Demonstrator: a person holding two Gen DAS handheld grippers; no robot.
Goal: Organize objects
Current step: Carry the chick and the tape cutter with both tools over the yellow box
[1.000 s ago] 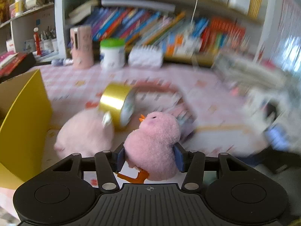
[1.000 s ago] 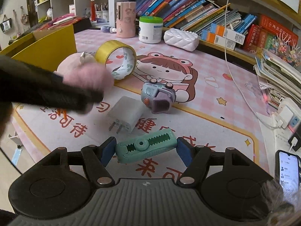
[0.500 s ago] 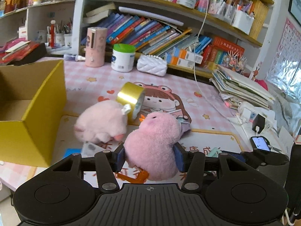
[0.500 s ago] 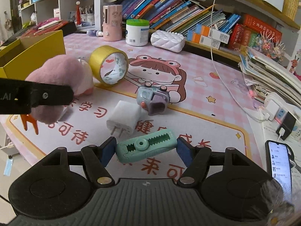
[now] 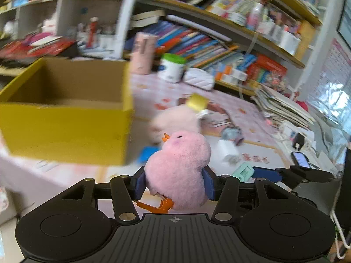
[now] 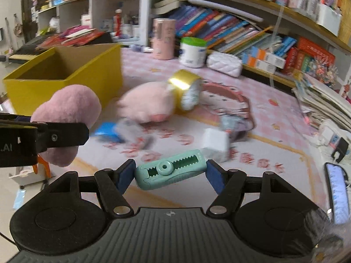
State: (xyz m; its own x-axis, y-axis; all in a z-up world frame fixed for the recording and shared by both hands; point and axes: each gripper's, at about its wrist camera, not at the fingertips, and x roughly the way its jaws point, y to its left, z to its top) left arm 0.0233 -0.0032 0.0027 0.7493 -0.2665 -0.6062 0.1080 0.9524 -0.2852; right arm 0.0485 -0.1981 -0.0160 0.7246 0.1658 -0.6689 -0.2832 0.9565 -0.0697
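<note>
My left gripper [image 5: 174, 184] is shut on a pink plush chick [image 5: 178, 171] with orange feet, held in the air to the right of an open yellow box [image 5: 65, 129]. The chick also shows in the right wrist view [image 6: 65, 114], with the left gripper's arm across it. My right gripper [image 6: 169, 172] is shut on a mint green toothed clip [image 6: 170, 168], held above the mat's front edge. The yellow box [image 6: 65, 72] stands at the table's left.
On the pink mat lie a pale pink plush [image 6: 147, 105], a gold tape roll [image 6: 186, 92], a white charger [image 6: 215, 144], a small blue-grey toy [image 6: 237, 125] and a blue item [image 6: 107, 130]. A phone [image 6: 337, 195] lies right. Bookshelves stand behind.
Both grippers have pulled back and swung left with their loads. The yellow box now looms larger in both views. The image is blurred by motion.
</note>
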